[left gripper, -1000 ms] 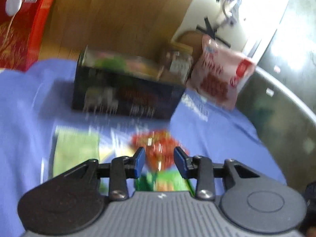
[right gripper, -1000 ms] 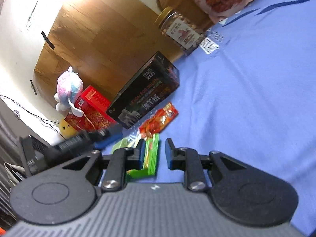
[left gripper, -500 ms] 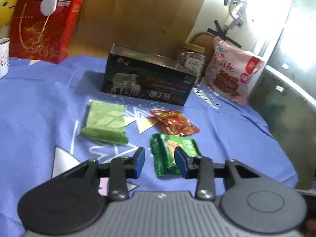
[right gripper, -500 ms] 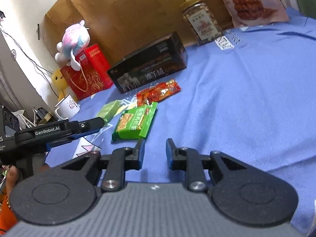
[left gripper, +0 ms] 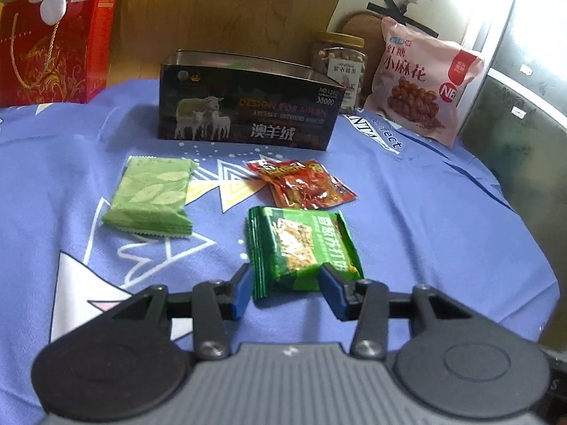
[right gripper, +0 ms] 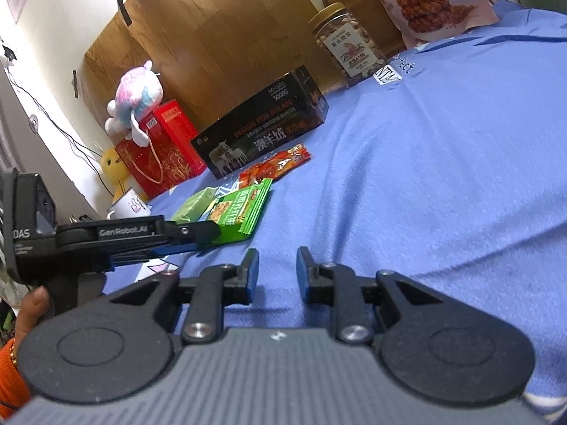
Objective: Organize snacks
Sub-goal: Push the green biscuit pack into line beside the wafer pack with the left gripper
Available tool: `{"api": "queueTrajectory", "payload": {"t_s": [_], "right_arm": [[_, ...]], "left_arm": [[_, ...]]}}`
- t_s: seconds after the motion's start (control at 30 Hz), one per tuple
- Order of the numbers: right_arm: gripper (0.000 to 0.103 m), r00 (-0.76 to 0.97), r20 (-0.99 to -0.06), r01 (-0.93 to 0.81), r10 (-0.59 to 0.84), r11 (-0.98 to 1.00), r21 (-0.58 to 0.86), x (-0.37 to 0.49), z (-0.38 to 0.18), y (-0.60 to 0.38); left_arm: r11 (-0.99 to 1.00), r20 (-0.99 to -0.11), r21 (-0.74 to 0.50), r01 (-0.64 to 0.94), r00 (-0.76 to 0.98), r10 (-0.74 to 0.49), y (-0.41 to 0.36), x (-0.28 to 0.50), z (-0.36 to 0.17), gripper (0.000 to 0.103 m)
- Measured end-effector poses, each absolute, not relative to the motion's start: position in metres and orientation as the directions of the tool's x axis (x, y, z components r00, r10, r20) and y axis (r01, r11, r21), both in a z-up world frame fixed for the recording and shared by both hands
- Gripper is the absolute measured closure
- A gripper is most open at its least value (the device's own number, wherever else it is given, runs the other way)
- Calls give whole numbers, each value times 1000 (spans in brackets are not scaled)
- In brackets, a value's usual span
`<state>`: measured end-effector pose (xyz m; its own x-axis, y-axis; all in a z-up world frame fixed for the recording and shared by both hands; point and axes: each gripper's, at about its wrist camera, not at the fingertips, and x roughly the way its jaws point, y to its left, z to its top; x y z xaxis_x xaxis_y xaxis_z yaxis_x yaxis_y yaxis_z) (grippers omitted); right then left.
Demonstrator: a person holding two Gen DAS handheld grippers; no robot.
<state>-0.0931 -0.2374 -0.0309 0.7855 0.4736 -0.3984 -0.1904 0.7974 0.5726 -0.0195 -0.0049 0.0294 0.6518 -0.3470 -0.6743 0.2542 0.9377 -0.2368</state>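
The left gripper (left gripper: 286, 288), jaws just widened, straddles the near end of the green cracker stack (left gripper: 301, 248) without pressing; it must close next. The right gripper (right gripper: 274, 269) hangs slightly apart, empty.

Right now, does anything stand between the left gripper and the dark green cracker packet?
Nothing visible does. The left gripper, whose jaws have just been opening, already straddles the near end of the dark green cracker packet; the red snack packet lies beyond it.
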Motion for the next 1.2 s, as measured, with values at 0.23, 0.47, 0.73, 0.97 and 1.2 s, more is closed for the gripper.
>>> {"api": "queueTrajectory", "payload": {"t_s": [0.23,0.47,0.73,0.97,1.2], "right_arm": [[77,814,-396,-173,426,827,534,-99,-26,-242],[70,853,-393,-114,343,858,501,-104,-31,-251],[70,853,-378,-127,361,844,521,-105,-33,-256],[70,854,-364,-133,372,833,538,-106,-35,-258],[70,855,-364,-130,370,832,539,-107,-35,-258]], "left_arm": [[950,-660,-241,201,683,-312,-4,-21,40,61],[957,-683,-214,195,671,-289,-14,-14,40,61],[958,-686,-213,190,670,-285,-25,-10,40,57],[962,-690,-201,186,670,-274,-26,-10,40,54],[969,-671,-155,194,699,-247,-30,-16,43,50]]}}
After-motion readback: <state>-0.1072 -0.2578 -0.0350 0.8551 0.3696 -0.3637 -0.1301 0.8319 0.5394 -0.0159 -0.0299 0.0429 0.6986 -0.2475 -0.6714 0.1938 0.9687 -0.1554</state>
